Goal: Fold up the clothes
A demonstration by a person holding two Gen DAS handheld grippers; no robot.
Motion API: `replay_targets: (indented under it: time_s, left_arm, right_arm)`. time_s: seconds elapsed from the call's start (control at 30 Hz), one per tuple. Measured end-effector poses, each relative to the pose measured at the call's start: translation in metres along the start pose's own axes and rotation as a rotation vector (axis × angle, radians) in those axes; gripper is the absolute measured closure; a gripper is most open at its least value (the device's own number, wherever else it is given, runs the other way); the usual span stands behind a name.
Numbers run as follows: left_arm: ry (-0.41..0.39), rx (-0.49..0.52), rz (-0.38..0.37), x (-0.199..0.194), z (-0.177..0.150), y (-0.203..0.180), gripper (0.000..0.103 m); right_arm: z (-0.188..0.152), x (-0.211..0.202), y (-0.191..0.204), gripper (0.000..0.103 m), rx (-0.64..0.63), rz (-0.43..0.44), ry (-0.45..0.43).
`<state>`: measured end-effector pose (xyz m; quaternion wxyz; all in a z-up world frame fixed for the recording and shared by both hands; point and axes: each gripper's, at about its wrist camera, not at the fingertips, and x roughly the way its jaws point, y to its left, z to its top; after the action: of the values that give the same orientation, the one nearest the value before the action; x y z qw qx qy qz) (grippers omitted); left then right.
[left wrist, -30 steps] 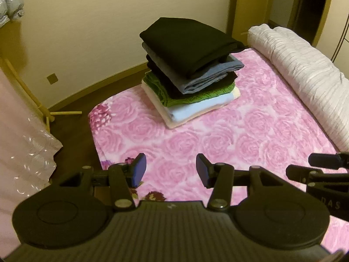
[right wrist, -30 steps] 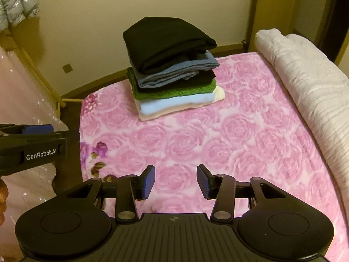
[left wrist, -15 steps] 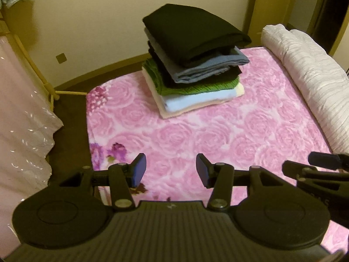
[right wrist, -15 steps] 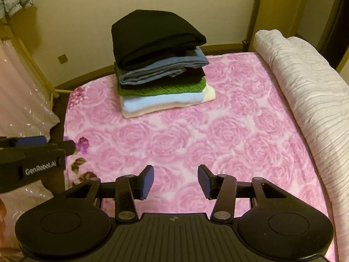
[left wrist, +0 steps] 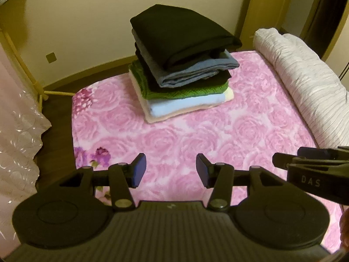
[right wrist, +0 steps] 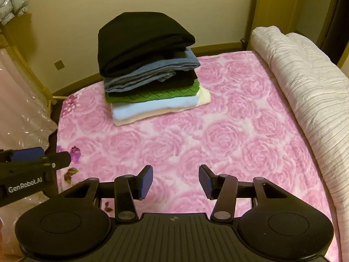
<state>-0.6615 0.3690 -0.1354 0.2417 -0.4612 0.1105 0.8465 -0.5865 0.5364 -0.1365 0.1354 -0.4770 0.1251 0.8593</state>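
Note:
A stack of folded clothes sits at the far end of a bed with a pink rose-print cover. A black garment lies on top, then grey-blue, black, green, pale blue and cream layers. My left gripper hovers open and empty over the near part of the cover, well short of the stack. Beside it, my right gripper is open too, with nothing between its fingers. Each gripper shows at the edge of the other's view.
A rolled white ribbed quilt lies along the bed's right side. A wooden rack and a pale plastic-covered hanging sheet stand on the left, over dark floor. A cream wall rises behind the stack.
Both grippers have shifted so the stack slides rightward in the views and the bed's left edge and floor show more. Both stayed open and empty.

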Motion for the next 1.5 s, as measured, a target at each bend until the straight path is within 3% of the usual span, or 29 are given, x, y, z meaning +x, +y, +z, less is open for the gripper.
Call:
replay_targets:
  time_s: [0.37, 0.5, 0.73, 1.07, 1.5]
  left_arm:
    - [-0.054, 0.027, 0.053, 0.015, 0.009, 0.007, 0.053]
    - [-0.103, 0.033, 0.060, 0.017, 0.015, 0.011, 0.053]
    - [-0.059, -0.039, 0.021, 0.028, 0.021, 0.024, 0.053]
    - [0.027, -0.044, 0.016, 0.050, 0.018, 0.023, 0.053]
    - [0.049, -0.016, 0.033, 0.069, 0.025, 0.010, 0.053]
  right_arm:
    - [0.009, 0.013, 0.006, 0.052, -0.048, -0.022, -0.021]
    - [0.010, 0.015, 0.005, 0.052, 0.002, 0.003, -0.039]
    - [0.018, 0.027, 0.011, 0.052, -0.014, 0.010, -0.002]
    - [0.020, 0.049, 0.010, 0.052, -0.022, -0.009, 0.045]
    - [0.023, 0.066, -0.004, 0.052, -0.002, -0.028, 0.069]
